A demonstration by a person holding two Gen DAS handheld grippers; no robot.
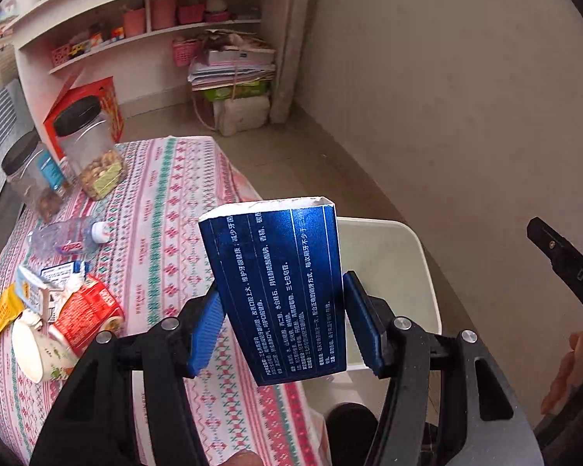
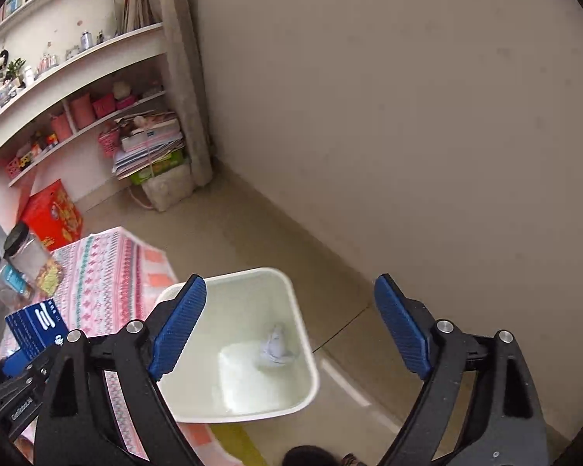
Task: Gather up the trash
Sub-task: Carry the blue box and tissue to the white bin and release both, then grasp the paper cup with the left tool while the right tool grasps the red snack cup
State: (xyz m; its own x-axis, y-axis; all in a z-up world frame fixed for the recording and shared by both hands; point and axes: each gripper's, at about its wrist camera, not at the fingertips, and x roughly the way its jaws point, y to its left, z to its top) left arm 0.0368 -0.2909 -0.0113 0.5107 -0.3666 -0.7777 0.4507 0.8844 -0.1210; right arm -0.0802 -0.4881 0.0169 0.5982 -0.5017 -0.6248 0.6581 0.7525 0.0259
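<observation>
My left tongs (image 1: 285,326) grip a glossy blue printed cardboard carton (image 1: 280,291) beside the white plastic bin (image 2: 307,349), while my right tongs (image 2: 291,330) gape empty above it, crumpled grey paper (image 2: 274,345) lying inside.

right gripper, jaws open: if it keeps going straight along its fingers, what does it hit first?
Most likely the inside of the white bin, around the crumpled paper at its bottom. Nothing sits between the right gripper fingers; depth is uncertain.
</observation>
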